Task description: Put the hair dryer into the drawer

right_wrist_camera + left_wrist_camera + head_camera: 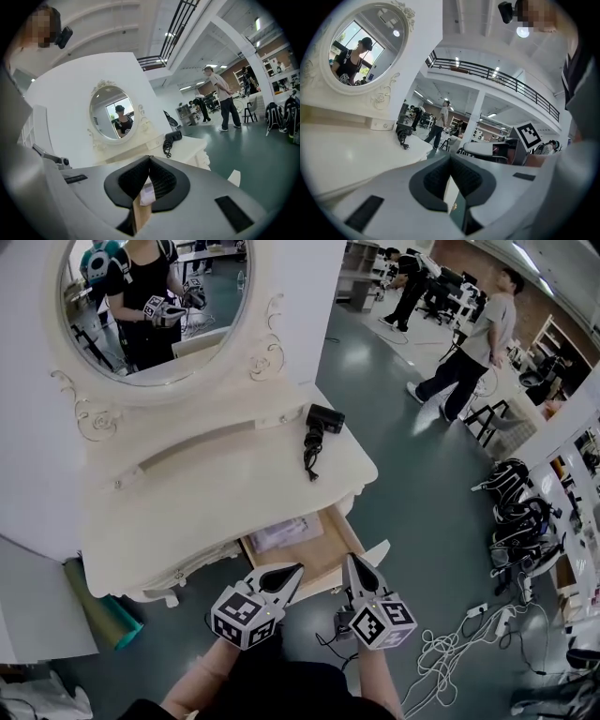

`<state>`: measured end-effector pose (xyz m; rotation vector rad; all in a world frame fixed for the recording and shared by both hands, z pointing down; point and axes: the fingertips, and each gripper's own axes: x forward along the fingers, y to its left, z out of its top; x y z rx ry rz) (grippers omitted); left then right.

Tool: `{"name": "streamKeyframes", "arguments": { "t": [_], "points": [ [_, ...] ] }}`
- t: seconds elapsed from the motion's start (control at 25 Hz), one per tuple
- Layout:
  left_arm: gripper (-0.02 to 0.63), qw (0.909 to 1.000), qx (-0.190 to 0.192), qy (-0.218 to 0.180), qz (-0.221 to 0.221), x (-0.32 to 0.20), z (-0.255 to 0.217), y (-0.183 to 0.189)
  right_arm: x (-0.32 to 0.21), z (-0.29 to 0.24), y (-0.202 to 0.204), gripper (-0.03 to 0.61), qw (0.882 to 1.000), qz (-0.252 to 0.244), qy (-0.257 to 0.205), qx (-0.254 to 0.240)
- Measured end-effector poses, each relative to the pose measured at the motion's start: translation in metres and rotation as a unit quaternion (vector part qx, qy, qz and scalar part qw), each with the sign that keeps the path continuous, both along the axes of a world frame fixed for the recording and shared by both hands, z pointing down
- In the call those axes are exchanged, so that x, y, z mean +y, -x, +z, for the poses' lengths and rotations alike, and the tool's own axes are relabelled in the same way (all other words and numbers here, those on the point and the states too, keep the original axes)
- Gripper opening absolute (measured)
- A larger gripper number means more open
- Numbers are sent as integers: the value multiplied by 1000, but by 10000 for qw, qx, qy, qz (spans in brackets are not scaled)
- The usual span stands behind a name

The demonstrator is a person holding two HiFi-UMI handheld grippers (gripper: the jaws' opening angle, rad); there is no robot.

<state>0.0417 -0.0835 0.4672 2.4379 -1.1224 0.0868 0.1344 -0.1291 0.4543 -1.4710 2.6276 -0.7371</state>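
The black hair dryer (322, 423) lies with its coiled cord on the right end of the white dressing table (187, 512), below the oval mirror (155, 306). It also shows far ahead in the left gripper view (401, 136) and the right gripper view (171, 139). Under the tabletop's front right, the wooden drawer (323, 554) stands pulled out. My left gripper (292, 575) and right gripper (353, 570) hover side by side just in front of the drawer, both shut and holding nothing. Their closed tips show in the left gripper view (450, 158) and the right gripper view (149, 159).
A pale flat packet (286, 532) lies inside the drawer. A green object (108, 620) sits on the floor under the table's left end. Cables (459, 634) and bags (520, 517) lie on the floor at right, where people (469, 348) walk.
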Motion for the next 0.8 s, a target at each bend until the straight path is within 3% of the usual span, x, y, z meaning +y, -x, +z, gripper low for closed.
{"name": "streamKeyframes", "arguments": {
  "t": [0.28,0.8],
  "points": [
    [18,9999,86,91,-32,-36,-10,14,-44,-22,12,17,9990,-150,353,-223],
    [18,9995,135,-255,94,-94,-35,14,-109,-73,34,17,9980,-628,-27,33]
  ]
}}
